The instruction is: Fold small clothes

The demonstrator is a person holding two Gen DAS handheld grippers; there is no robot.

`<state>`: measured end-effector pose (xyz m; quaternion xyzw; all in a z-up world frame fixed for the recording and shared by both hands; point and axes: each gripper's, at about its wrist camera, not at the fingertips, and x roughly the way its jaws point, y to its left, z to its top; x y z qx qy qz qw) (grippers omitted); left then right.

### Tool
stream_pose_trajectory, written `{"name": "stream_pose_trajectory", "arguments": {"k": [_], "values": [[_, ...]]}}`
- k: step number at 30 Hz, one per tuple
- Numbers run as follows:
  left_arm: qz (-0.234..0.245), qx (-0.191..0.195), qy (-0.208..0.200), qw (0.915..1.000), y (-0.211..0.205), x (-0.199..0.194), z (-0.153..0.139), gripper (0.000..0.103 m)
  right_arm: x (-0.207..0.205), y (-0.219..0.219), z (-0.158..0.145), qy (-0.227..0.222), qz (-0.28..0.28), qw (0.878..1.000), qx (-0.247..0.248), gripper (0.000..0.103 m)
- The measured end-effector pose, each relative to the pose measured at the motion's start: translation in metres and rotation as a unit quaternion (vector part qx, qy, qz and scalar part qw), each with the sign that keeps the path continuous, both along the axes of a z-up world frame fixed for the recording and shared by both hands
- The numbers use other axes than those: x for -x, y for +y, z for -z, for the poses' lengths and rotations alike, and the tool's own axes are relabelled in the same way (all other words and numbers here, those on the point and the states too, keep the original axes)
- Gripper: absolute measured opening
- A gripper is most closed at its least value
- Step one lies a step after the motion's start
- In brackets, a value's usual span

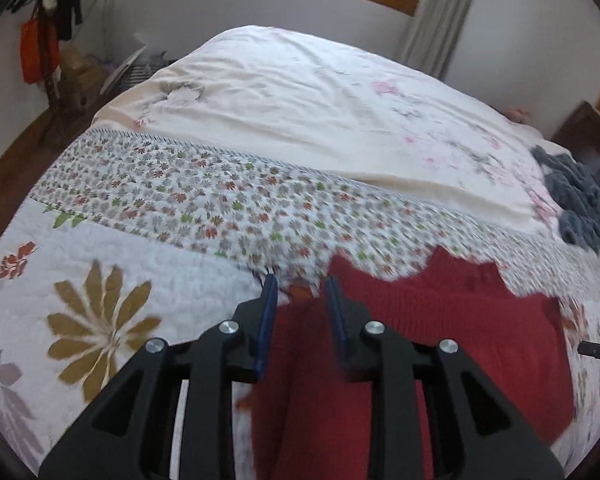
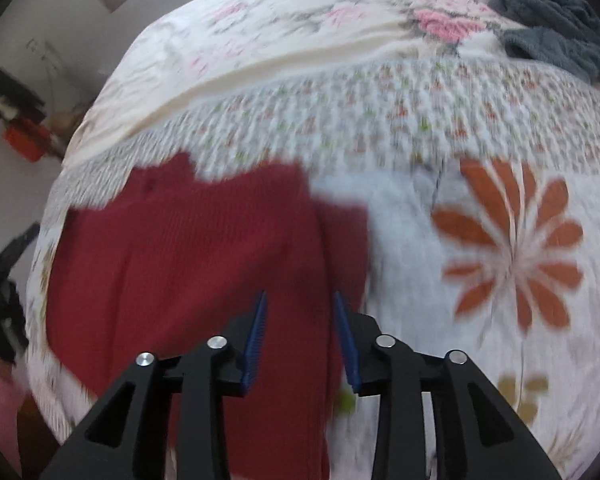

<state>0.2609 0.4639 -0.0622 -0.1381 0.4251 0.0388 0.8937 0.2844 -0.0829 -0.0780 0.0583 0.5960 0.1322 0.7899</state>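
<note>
The left gripper [image 1: 300, 280] is hanging with its blue-lined fingers spread apart and pinching nothing, its tips over the left edge of the red knit garment [image 1: 440, 320]. The right gripper [image 2: 300, 296] is likewise gaping, hovering above the garment's right side. That garment is lying flat on the flowered quilt [image 1: 100, 280] at the near part of the bed (both views are blurred). Farther up, a grey fuzzy cloth [image 2: 552, 20] is sitting crumpled on the cream floral sheet [image 1: 280, 100].

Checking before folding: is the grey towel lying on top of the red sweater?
No, the grey towel sits far up the bed, apart from the red sweater.
</note>
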Motion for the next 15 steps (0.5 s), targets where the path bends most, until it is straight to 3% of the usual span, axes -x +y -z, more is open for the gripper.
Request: {"name": "stream_pose_trajectory", "arguments": {"k": [4, 7, 10, 13, 15], "values": [[0.062, 0.011, 0.022, 0.9978, -0.032, 0.043, -0.002, 0.031, 0.054, -0.006, 0.008, 0.027, -0.020, 0.999, -0.004, 0.038], [0.093, 0.019, 0.049, 0.9943, -0.056, 0.064, 0.012, 0.035, 0.076, -0.007, 0.016, 0.041, -0.026, 0.998, -0.034, 0.040], [0.114, 0.028, 0.073, 0.9905, -0.076, 0.073, 0.033, 0.035, 0.082, -0.002, 0.027, 0.051, -0.035, 0.998, -0.030, 0.040], [0.125, 0.019, 0.095, 0.9875, -0.091, 0.073, 0.054, 0.035, 0.084, -0.001, 0.030, 0.059, -0.036, 0.997, -0.032, 0.019], [0.127, 0.021, 0.105, 0.9861, -0.095, 0.071, 0.064, 0.036, 0.085, -0.006, 0.024, 0.059, -0.035, 0.997, -0.046, 0.012]]}}
